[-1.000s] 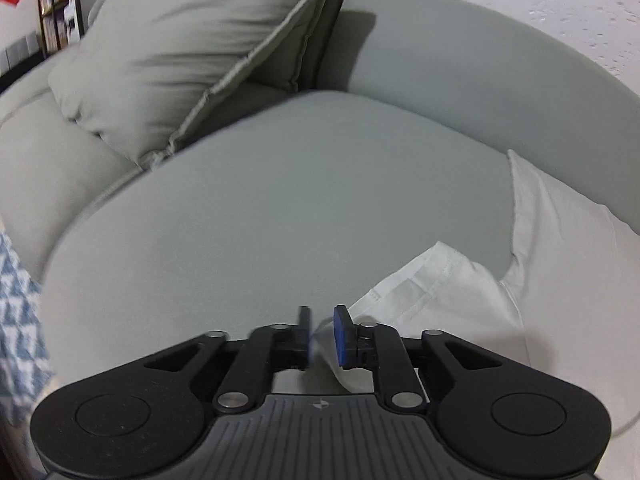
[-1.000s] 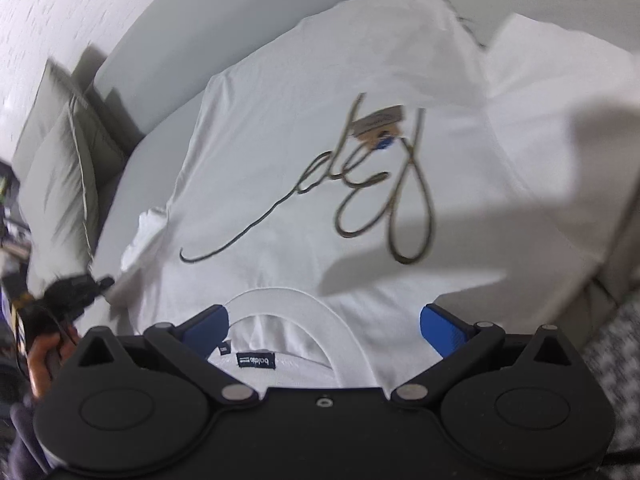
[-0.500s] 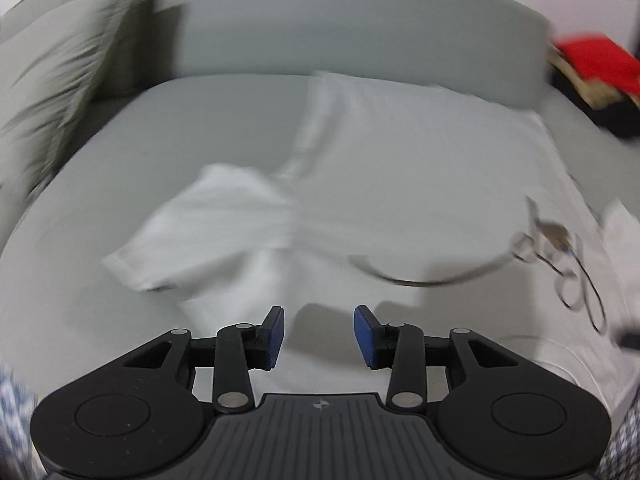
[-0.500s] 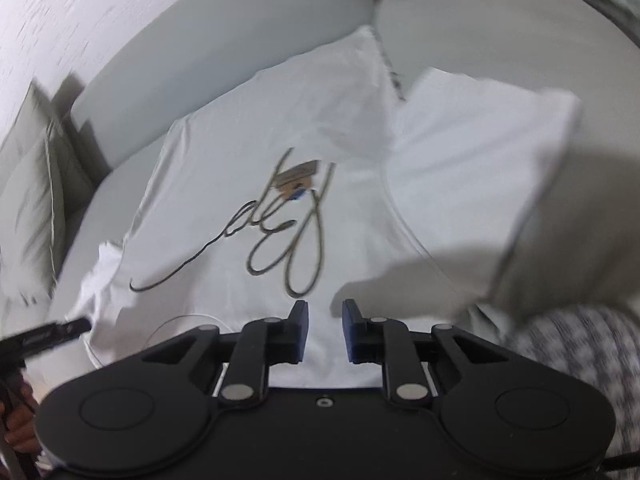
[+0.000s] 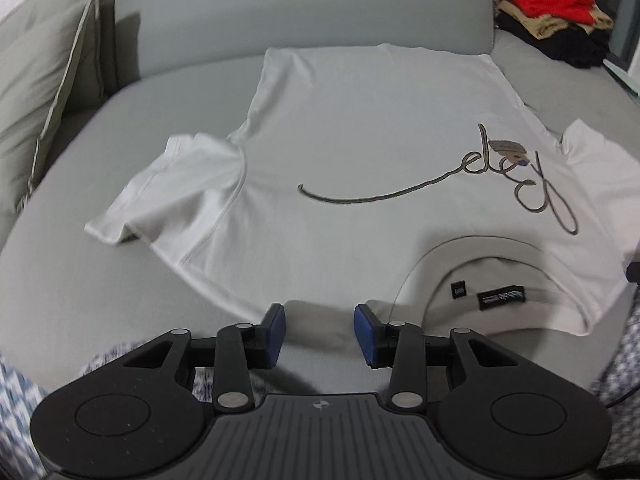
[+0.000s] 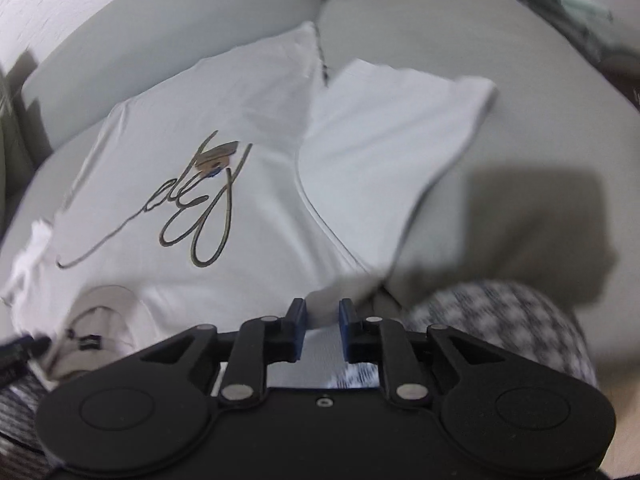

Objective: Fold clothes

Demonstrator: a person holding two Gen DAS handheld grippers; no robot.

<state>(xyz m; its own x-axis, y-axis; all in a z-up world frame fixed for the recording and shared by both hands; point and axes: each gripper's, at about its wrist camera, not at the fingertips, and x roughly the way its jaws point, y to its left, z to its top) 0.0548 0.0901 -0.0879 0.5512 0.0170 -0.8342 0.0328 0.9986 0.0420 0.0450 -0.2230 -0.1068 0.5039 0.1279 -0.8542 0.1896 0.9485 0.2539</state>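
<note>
Now right tongs (image 6: 322, 320) are closing at the T-shirt (image 6: 200, 152) shoulder.

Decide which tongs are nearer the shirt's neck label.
Left. The left tongs hover beside the collar, with the label just to their right. The right tongs sit at the far shoulder, closing over its edge.

Blurred checkered fabric (image 6: 500, 320) under fingers (image 6: 298, 320)

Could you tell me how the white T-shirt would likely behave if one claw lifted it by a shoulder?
The T-shirt would probably drape limply: its sleeve already lies rumpled. It looks thin, so likely light. It may slide easily on the smooth sofa.
</note>
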